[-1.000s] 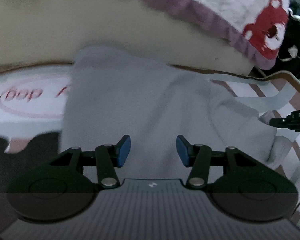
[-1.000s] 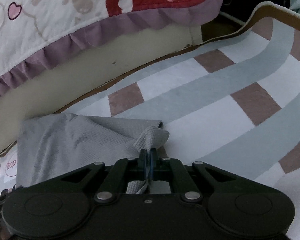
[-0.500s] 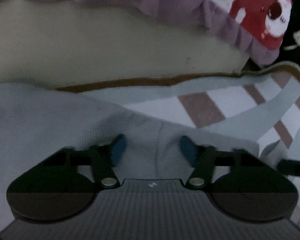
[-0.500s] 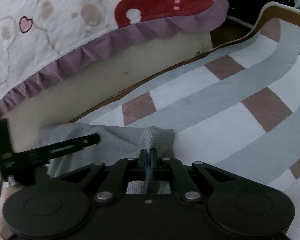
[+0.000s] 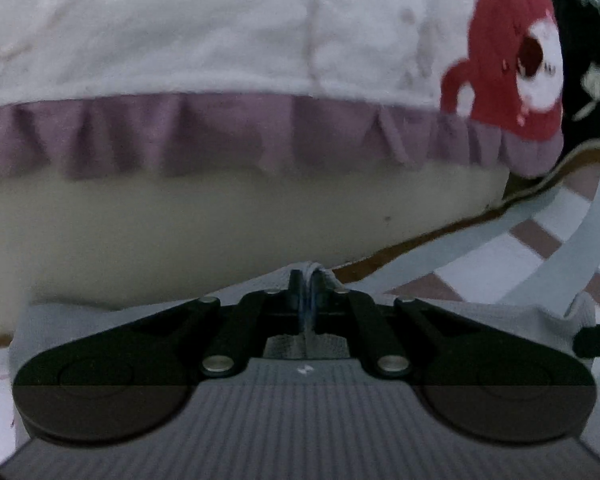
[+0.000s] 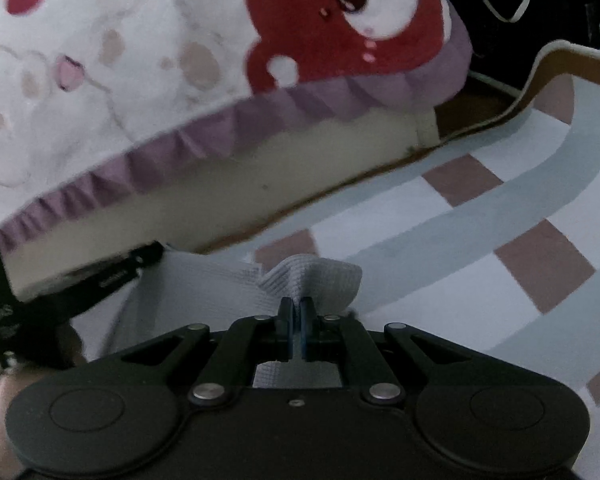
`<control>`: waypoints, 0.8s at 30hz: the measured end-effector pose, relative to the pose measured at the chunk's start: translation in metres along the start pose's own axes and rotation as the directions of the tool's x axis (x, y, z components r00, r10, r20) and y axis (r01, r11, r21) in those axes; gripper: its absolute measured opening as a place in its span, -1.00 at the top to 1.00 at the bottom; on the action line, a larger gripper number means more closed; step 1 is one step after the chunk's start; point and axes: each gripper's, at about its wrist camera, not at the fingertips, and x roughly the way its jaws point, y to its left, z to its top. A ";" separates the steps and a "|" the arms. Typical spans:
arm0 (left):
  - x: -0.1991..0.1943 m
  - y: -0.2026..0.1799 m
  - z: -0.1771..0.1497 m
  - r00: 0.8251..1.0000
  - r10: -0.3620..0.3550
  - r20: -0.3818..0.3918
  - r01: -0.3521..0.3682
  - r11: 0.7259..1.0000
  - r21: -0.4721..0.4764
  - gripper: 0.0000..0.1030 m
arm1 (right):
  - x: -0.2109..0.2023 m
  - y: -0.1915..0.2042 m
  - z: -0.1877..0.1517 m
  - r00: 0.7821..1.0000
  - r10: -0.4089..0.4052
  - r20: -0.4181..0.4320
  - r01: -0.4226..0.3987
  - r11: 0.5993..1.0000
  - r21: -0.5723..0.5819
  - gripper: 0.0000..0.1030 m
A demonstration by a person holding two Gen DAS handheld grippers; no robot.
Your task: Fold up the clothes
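Cloth was the thing to fold, and there was just one piece: a grey cloth (image 5: 480, 316) lying flat on the striped mat (image 6: 500, 216), close to the foot of the pale bed side (image 5: 220, 232).

On the left, the left gripper (image 5: 307, 280) had its two jaws pressed together on a little ridge of the grey cloth, right at the far edge next to the bed side. In its own view the cloth spread out to both sides behind the jaws and underneath them.

Going to the right, the right gripper (image 6: 296, 304) also had its jaws squeezed tight on a bunched corner of the same cloth. That corner stuck up in a small peak just past the tips. The rest of the cloth ran away to the left of it, toward the other tool, whose black arm showed at the left edge of the right view.

So both grippers held the same far edge, one at each end. The long way of that edge ran from left to right, along the bed. The body of the cloth lay on the near side of both, toward the person. Neither hand looked nearer to the free part, so I think the fold would need both hands to bring that edge back together.

Count: one grey cloth, two grippers, one mat, one quilt (image 6: 120, 60) with a purple frill and red bears hanging over the bed.
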 end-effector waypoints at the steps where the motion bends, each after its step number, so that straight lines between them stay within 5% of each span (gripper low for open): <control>1: 0.007 0.000 -0.002 0.999 0.008 -0.043 -0.008 1.000 -0.010 0.93 | 0.007 0.000 0.000 1.000 -0.020 -0.022 0.020 1.000 -0.003 0.93; 4: 0.020 0.008 -0.005 0.987 0.028 -0.158 -0.039 0.997 -0.071 0.82 | 0.029 -0.003 0.000 0.992 -0.079 -0.098 0.078 0.997 -0.006 0.72; 5: 0.016 0.013 -0.006 0.985 0.011 -0.174 -0.031 0.993 -0.113 0.80 | 0.034 -0.006 -0.003 0.988 -0.080 -0.134 0.082 0.997 0.013 0.47; 8: -0.014 0.029 -0.007 0.983 -0.044 -0.177 0.015 0.987 -0.162 0.35 | 0.027 -0.015 -0.007 0.990 -0.015 -0.142 0.025 0.997 0.068 0.16; 9: -0.029 0.035 -0.008 0.984 -0.053 -0.171 0.026 0.987 -0.158 0.18 | 0.023 -0.017 -0.008 0.991 -0.006 -0.134 0.017 0.996 0.082 0.15; 12: -0.081 0.053 -0.017 0.979 -0.076 -0.188 0.053 0.991 -0.123 0.13 | 0.001 -0.020 -0.010 0.994 0.080 -0.078 -0.070 0.990 0.120 0.15; 15: -0.135 0.077 -0.042 0.964 -0.034 -0.264 0.005 0.994 -0.108 -0.02 | -0.025 -0.016 -0.015 0.969 0.240 -0.062 -0.224 0.954 0.198 0.14; 18: -0.179 0.093 -0.072 0.935 -0.002 -0.353 -0.048 0.990 -0.133 -0.05 | -0.044 0.010 -0.021 0.931 0.306 -0.201 -0.253 0.935 0.249 0.14; 24: -0.265 0.101 -0.119 0.934 -0.027 -0.357 -0.021 0.991 -0.129 -0.05 | -0.106 0.114 -0.026 0.875 0.097 -0.474 -0.127 0.991 -0.031 0.15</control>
